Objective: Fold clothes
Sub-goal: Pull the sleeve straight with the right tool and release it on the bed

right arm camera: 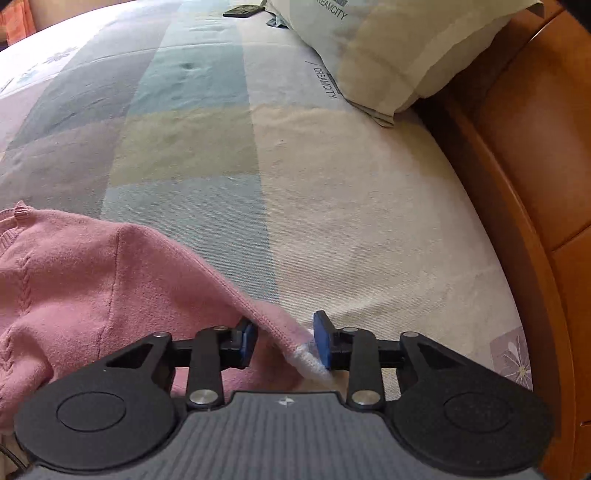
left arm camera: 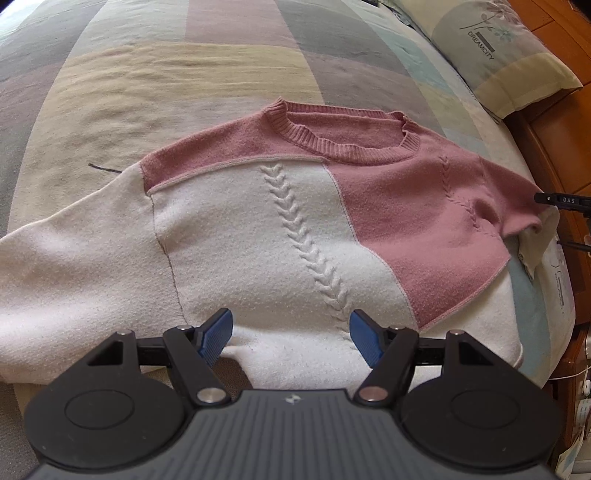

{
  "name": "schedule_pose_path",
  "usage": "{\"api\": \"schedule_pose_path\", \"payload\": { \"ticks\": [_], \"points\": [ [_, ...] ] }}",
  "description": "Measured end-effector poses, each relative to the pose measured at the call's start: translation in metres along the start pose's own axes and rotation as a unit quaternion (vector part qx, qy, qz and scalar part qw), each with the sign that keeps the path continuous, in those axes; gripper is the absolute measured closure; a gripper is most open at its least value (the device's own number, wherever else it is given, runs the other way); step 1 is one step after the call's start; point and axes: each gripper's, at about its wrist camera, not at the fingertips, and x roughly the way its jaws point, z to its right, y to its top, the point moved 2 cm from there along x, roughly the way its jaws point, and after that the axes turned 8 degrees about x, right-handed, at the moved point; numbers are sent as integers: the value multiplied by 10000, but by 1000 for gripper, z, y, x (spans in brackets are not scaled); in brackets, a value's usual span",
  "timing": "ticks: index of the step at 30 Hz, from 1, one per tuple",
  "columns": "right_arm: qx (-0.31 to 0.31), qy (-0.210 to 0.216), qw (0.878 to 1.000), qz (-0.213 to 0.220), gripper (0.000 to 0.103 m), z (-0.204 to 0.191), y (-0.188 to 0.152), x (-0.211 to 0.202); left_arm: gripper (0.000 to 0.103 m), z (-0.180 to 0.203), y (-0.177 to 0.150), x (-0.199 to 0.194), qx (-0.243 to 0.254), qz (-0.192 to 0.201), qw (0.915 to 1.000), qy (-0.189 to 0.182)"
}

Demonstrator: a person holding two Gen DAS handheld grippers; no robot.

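Observation:
A pink and white knit sweater [left arm camera: 277,229] lies face up on the bed, neckline away from me. My left gripper [left arm camera: 291,339] hangs open over its white hem, with nothing between the blue pads [left arm camera: 216,338]. The right sleeve [right arm camera: 184,280] runs as a raised ridge into my right gripper [right arm camera: 284,343]. Its jaws stand partly closed with the pink fabric and white cuff [right arm camera: 308,360] filling the gap, so it looks shut on the sleeve end. In the left wrist view the right gripper's tip [left arm camera: 561,201] shows at the sleeve's far right end.
The bed has a pastel checked cover [left arm camera: 184,74]. A pillow [right arm camera: 388,48] lies at the far right, against an orange wooden bed frame [right arm camera: 517,147]. A dark flat object [right arm camera: 242,11] rests near the far edge. Cords hang beside the bed [left arm camera: 576,380].

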Motion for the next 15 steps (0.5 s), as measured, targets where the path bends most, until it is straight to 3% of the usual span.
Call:
{"api": "schedule_pose_path", "payload": {
  "ticks": [1, 5, 10, 13, 15],
  "points": [
    [18, 71, 9999, 133, 36, -7, -5, -11, 34, -2, 0, 0, -51, 21, 10000, 20],
    [35, 552, 9978, 368, 35, -36, -14, -40, 34, -11, 2, -2, -253, 108, 9996, 97],
    [189, 1554, 9874, -229, 35, -75, -26, -25, 34, -11, 8, 14, -304, 142, 9994, -33],
    [390, 1876, 9792, -660, 35, -94, -43, -4, 34, -13, 4, 35, -318, -123, 9994, 94],
    [583, 1843, 9765, -955, 35, -99, -59, 8, 33, -15, 2, 42, -291, -176, 9993, 140]
  ]
}}
